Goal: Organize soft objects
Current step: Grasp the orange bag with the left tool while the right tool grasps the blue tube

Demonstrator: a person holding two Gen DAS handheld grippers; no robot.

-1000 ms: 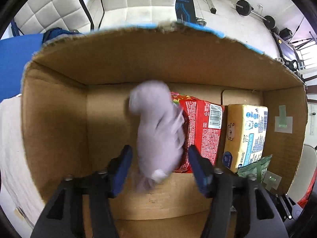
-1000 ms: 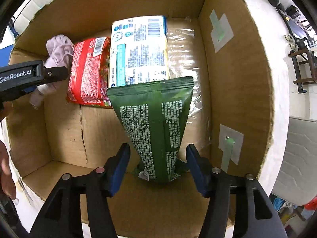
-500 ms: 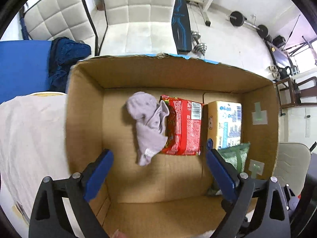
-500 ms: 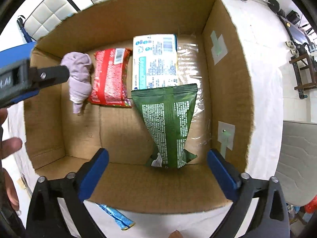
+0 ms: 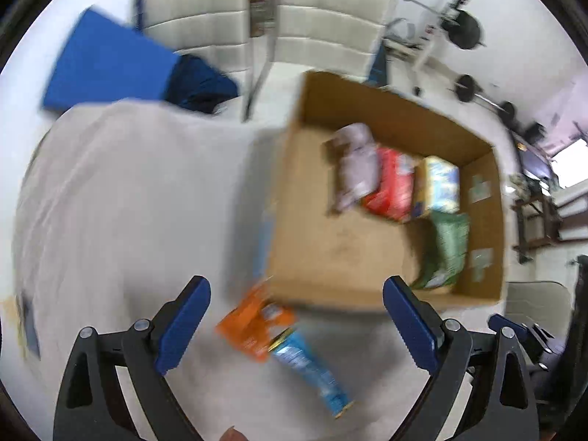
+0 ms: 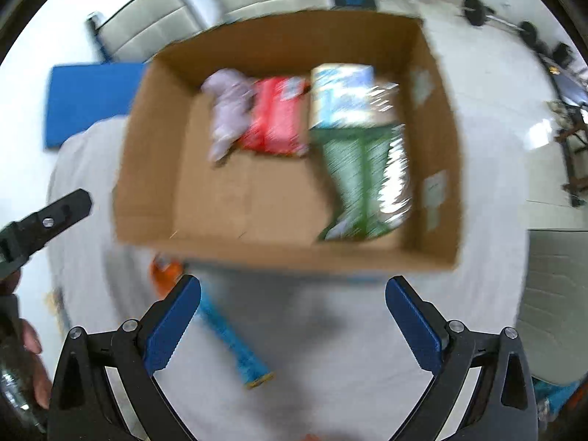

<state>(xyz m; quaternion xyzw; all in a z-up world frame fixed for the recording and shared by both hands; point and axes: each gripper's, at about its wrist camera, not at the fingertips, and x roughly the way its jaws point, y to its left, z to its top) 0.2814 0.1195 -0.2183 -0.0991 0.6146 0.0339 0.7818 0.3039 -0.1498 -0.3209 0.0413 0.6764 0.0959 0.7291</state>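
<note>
A cardboard box (image 5: 367, 84) (image 6: 279, 253) stands on a white-covered table. Inside lie a lilac cloth (image 5: 354, 169) (image 6: 229, 110), a red packet (image 5: 393, 187) (image 6: 279, 121), a yellow-and-blue pack (image 5: 439, 183) (image 6: 341, 92) and a green bag (image 5: 444, 250) (image 6: 360, 180). On the table in front of the box lie an orange packet (image 5: 253, 325) (image 6: 167, 272) and a blue packet (image 5: 312, 375) (image 6: 235, 345). My left gripper (image 5: 296, 327) is open and empty above these two. My right gripper (image 6: 294, 323) is open and empty, pulled back from the box. Both views are blurred.
The white cloth-covered table (image 5: 128, 202) stretches left of the box. A blue mat (image 5: 106, 70) (image 6: 88, 103), white padded chairs (image 5: 323, 33) and gym weights (image 5: 463, 29) stand beyond. The left gripper's side (image 6: 40, 224) shows in the right wrist view.
Both grippers have let go of the cloth and the green bag, opened wide and pulled back out of the box. The left one swung left, bringing the orange and blue packets into view.
</note>
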